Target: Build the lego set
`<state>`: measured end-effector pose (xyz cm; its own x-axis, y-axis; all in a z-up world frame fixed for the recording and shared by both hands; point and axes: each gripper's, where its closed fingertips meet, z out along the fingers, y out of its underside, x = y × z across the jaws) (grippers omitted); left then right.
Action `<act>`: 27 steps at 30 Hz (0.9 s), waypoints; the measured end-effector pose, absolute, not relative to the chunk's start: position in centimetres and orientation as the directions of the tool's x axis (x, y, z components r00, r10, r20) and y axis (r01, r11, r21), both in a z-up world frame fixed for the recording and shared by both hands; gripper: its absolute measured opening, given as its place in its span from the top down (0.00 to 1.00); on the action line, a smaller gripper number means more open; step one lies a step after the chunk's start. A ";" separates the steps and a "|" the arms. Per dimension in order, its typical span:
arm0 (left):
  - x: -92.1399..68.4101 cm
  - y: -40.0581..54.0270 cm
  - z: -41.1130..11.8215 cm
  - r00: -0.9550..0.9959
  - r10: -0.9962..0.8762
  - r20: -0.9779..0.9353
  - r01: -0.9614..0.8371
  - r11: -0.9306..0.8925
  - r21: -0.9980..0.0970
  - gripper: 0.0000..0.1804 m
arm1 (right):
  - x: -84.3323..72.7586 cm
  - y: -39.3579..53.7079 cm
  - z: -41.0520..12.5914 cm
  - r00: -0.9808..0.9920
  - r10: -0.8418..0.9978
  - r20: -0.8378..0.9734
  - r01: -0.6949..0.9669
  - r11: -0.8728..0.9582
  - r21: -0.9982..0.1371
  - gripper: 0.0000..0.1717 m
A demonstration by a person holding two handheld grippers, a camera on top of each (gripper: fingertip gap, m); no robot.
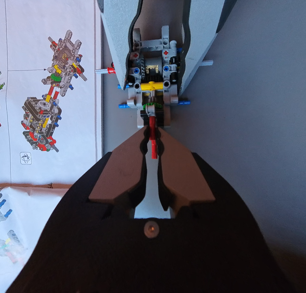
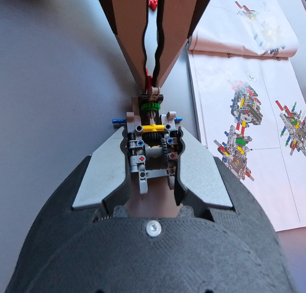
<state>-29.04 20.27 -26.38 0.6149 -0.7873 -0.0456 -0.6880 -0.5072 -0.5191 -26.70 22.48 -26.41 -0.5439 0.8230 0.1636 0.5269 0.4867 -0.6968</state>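
At frame centre, the left gripper (image 1: 153,133) is pinching a red axle (image 1: 153,136) with its brown jaws closed on it; the axle is sticking out of a grey brick gearbox assembly (image 2: 153,146). The right gripper (image 2: 151,136) is clamping that assembly's sides between grey jaws. An instruction booklet (image 2: 248,119) is lying on the grey tabletop (image 2: 58,70) at right.

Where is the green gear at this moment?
In the right wrist view the green gear sits centre frame on the grey brick assembly, between the yellow connector and the left gripper.
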 end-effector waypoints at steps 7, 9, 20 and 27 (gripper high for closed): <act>-28.6 20.3 -26.4 0.655 -0.755 -0.027 -0.550 -0.452 -0.703 0.99 | -26.7 22.3 -26.4 -0.556 0.812 0.177 0.492 0.493 -0.718 0.66; -28.6 20.3 -26.5 0.653 -0.756 -0.040 -0.544 -0.432 -0.720 0.99 | -26.7 22.3 -26.3 -0.557 0.811 0.178 0.485 0.492 -0.723 0.67; -28.6 20.5 -26.5 0.614 -0.784 -0.093 -0.634 -0.420 -0.649 0.99 | -26.7 22.4 -26.3 -0.558 0.801 0.217 0.453 0.513 -0.729 0.67; -28.6 20.9 -26.4 0.607 -0.786 -0.118 -0.683 -0.441 -0.582 0.99 | -26.6 22.6 -26.3 -0.550 0.807 0.215 0.469 0.512 -0.720 0.67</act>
